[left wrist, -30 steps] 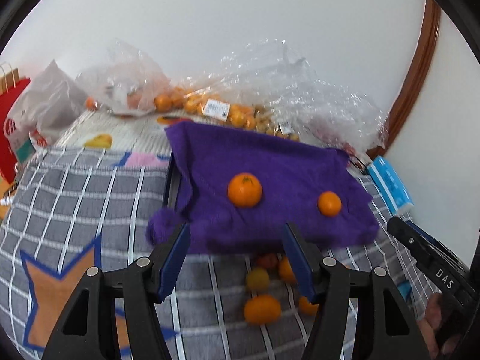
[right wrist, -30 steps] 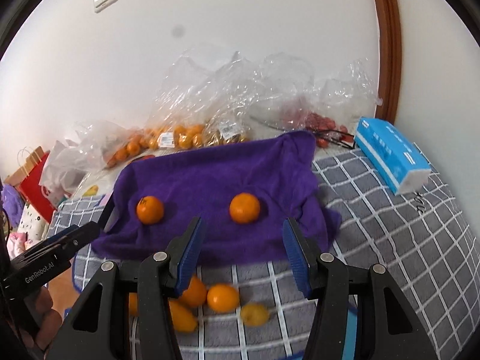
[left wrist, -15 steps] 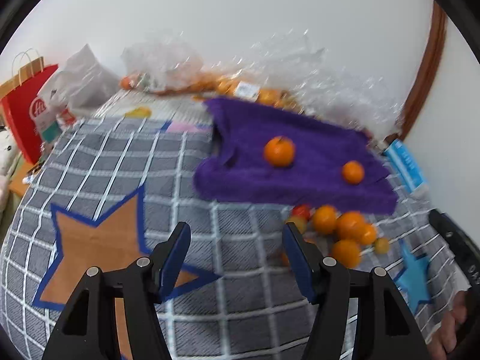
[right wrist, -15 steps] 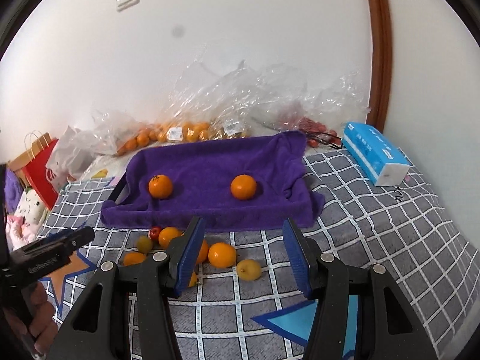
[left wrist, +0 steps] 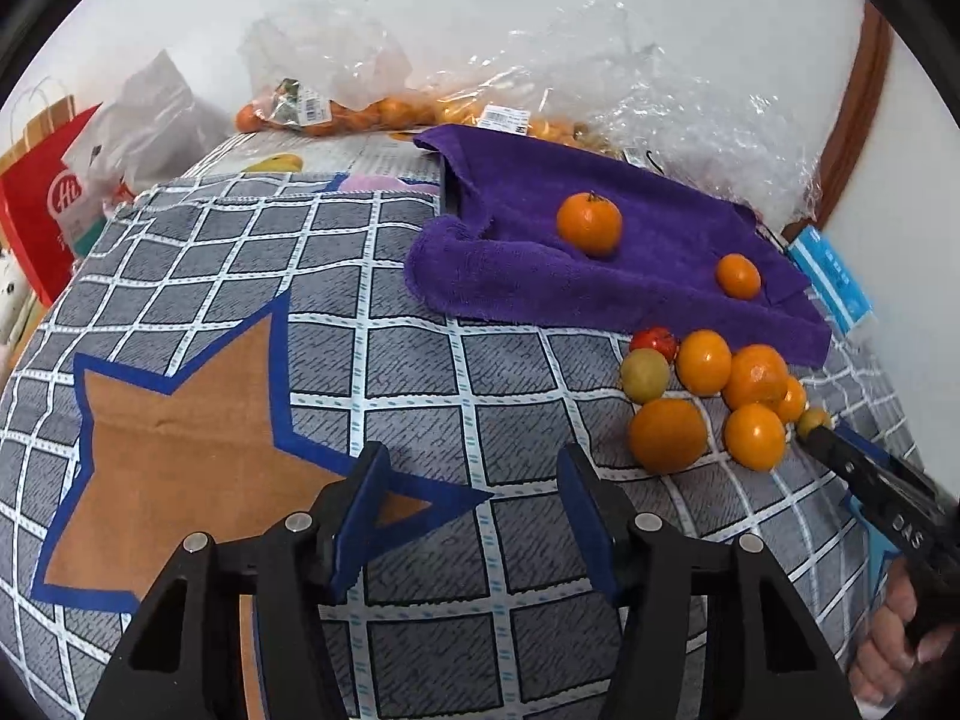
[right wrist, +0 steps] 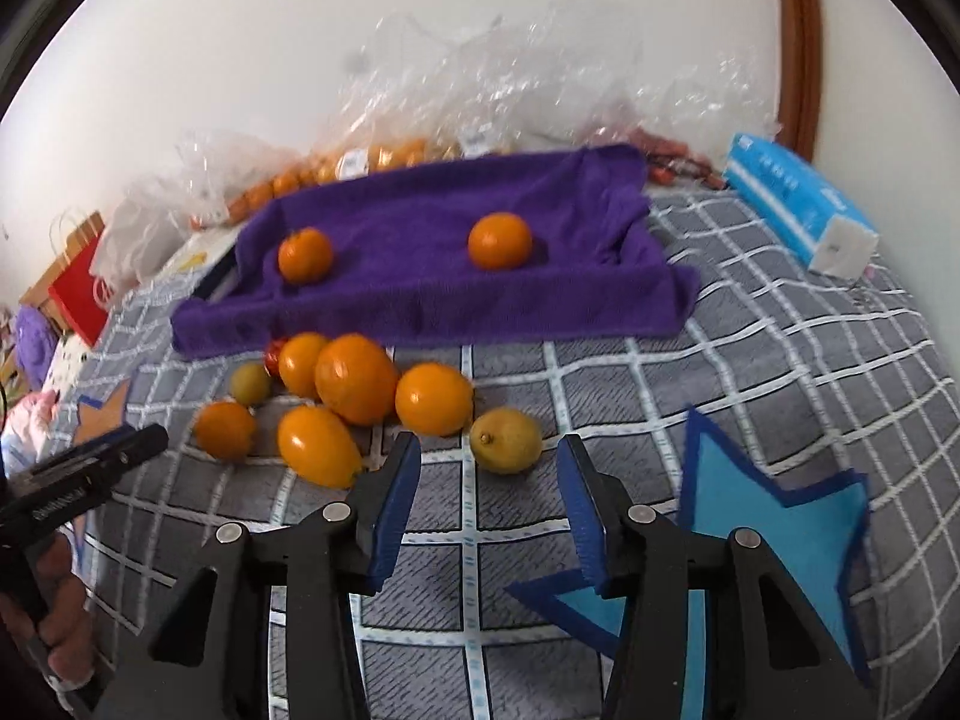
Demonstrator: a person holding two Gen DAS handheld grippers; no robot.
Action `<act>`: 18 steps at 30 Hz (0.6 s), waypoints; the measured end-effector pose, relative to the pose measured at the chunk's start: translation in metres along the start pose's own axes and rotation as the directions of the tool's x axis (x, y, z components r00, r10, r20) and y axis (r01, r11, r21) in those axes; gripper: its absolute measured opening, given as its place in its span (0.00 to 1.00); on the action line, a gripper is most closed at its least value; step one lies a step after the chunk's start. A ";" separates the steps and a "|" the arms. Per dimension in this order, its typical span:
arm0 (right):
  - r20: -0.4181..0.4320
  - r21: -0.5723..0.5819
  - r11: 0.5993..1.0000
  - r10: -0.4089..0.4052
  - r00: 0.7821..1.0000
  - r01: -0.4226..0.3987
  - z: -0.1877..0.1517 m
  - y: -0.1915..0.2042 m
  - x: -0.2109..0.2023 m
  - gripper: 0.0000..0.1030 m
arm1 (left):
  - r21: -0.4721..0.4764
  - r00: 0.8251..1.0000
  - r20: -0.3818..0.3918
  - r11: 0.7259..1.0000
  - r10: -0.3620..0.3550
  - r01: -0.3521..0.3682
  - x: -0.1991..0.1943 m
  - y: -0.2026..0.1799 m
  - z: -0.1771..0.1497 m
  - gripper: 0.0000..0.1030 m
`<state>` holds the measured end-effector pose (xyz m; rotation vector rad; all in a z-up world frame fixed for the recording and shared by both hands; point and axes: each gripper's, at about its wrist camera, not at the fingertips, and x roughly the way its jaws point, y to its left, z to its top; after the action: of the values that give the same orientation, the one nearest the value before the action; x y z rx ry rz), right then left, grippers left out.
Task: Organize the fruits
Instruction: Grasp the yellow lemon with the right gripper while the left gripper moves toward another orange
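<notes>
A purple towel point(right wrist: 420, 294) draped over a tray carries two oranges point(right wrist: 500, 240) point(right wrist: 305, 254). In front of it a pile of oranges point(right wrist: 354, 378) lies on the checked blanket, with a small greenish fruit point(right wrist: 251, 383) and a red one point(right wrist: 273, 354). A yellow lemon point(right wrist: 506, 441) sits just beyond the tips of my right gripper point(right wrist: 489, 450), whose jaws are closing without touching it. My left gripper point(left wrist: 472, 462) hovers over bare blanket left of the pile point(left wrist: 708, 396); its jaws are closing on nothing. The towel point(left wrist: 600, 294) lies at the upper right of the left wrist view.
Clear plastic bags of oranges point(left wrist: 384, 111) line the wall behind the towel. A blue tissue pack point(right wrist: 798, 204) lies at the right, a red paper bag point(left wrist: 42, 204) at the left edge. The blanket point(left wrist: 180, 420) has star patches.
Both grippers have come down toward the blanket. The right one now has the lemon at its fingertips. The left view has swung left, with the pile now on its right. Both jaws stand slightly narrower.
</notes>
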<state>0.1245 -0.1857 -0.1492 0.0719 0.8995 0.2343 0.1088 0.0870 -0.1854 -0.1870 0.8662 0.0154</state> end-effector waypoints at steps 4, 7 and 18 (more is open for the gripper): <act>-0.031 0.008 1.000 -0.005 1.000 0.005 0.003 -0.004 0.011 0.45 | -0.016 1.000 0.003 1.000 -0.021 0.021 -0.001 0.003 0.000 0.53; -0.031 0.012 1.000 -0.023 0.999 0.024 0.008 -0.009 0.016 0.36 | -0.015 1.000 0.005 1.000 -0.024 0.024 -0.001 0.003 0.001 0.53; -0.020 -0.045 0.998 -0.051 0.999 0.050 -0.004 -0.014 0.002 0.28 | 0.064 0.982 -0.006 0.980 -0.190 0.190 -0.008 -0.055 0.008 0.43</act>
<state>0.1247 -0.1994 -0.1553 0.0052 0.9156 0.2087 0.1147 0.0352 -0.1661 -0.2085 0.8448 -0.1910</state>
